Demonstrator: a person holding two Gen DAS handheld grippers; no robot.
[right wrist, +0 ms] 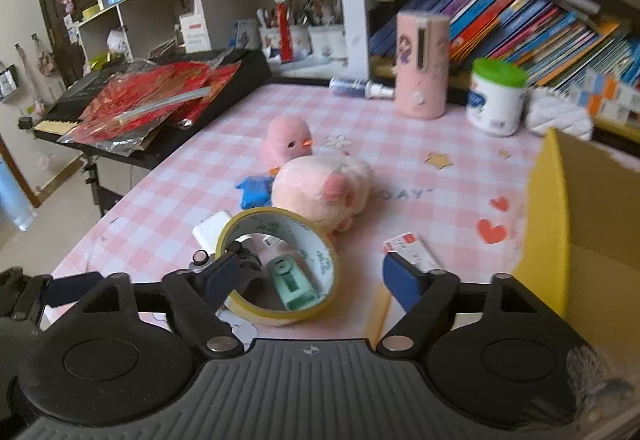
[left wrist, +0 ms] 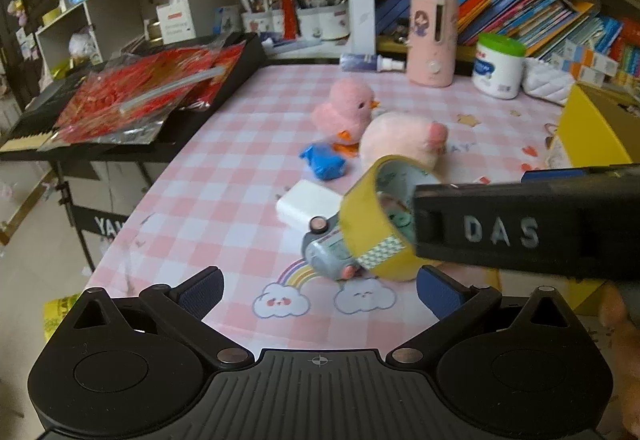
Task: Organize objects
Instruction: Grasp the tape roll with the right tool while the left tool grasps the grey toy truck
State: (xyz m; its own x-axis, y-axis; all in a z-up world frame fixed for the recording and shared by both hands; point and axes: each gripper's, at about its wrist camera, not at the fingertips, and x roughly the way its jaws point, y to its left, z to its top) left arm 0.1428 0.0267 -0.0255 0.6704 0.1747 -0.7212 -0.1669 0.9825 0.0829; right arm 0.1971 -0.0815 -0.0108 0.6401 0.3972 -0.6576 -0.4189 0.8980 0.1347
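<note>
Yellow tape roll (right wrist: 280, 272) — tilted, its opening facing the camera.

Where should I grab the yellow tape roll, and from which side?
Grip the yellow tape roll by its wall, one finger inside the hole and one outside. It is tilted up with the hole facing the right gripper, so probably come from the near side, clear of the green item inside.
</note>
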